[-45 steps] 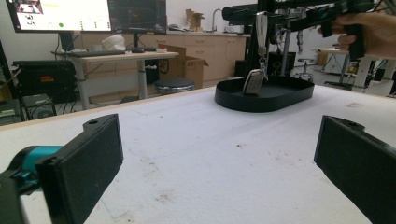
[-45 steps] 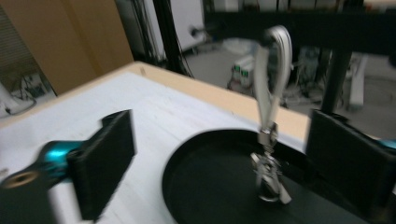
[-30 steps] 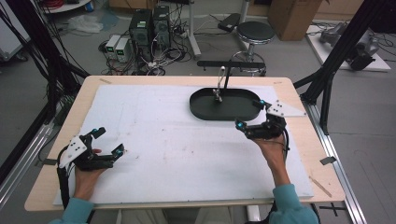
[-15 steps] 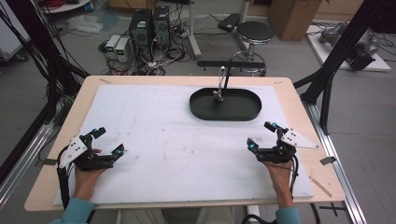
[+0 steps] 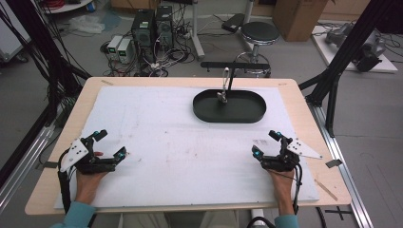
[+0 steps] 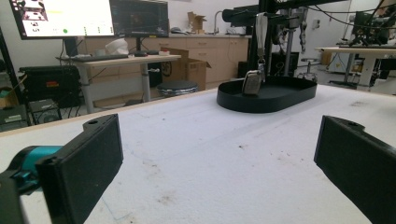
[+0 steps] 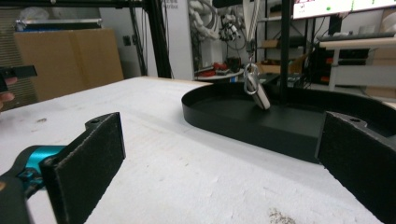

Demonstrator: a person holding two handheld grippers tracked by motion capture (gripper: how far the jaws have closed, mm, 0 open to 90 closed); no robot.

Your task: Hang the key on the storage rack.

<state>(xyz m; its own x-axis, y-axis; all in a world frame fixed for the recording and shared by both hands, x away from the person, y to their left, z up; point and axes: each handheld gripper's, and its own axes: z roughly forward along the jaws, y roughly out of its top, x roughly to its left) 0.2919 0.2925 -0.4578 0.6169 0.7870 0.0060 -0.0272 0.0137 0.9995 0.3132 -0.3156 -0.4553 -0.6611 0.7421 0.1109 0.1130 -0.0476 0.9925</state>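
Right gripper (image 5: pixel 267 144) withdrawn from black oval tray (image 5: pixel 252 113) to near edge, jaws apart, empty. Key fob (image 5: pixel 221 96) hangs over tray. Left gripper (image 5: pixel 110 144) unmoved, jaws apart. Hanging step judged complete.

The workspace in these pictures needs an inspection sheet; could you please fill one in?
Surface: white mat on a wooden table, faintly smudged.
Job's things: black oval tray at the far side; a key fob hangs from the stand over it.
Clutter: nothing seen.
Grippers: left gripper and right gripper rest on the mat near the front edge, jaws open, holding nothing.
Cables: one trails from each gripper.
Surroundings: stool, computers, cardboard boxes on the floor.
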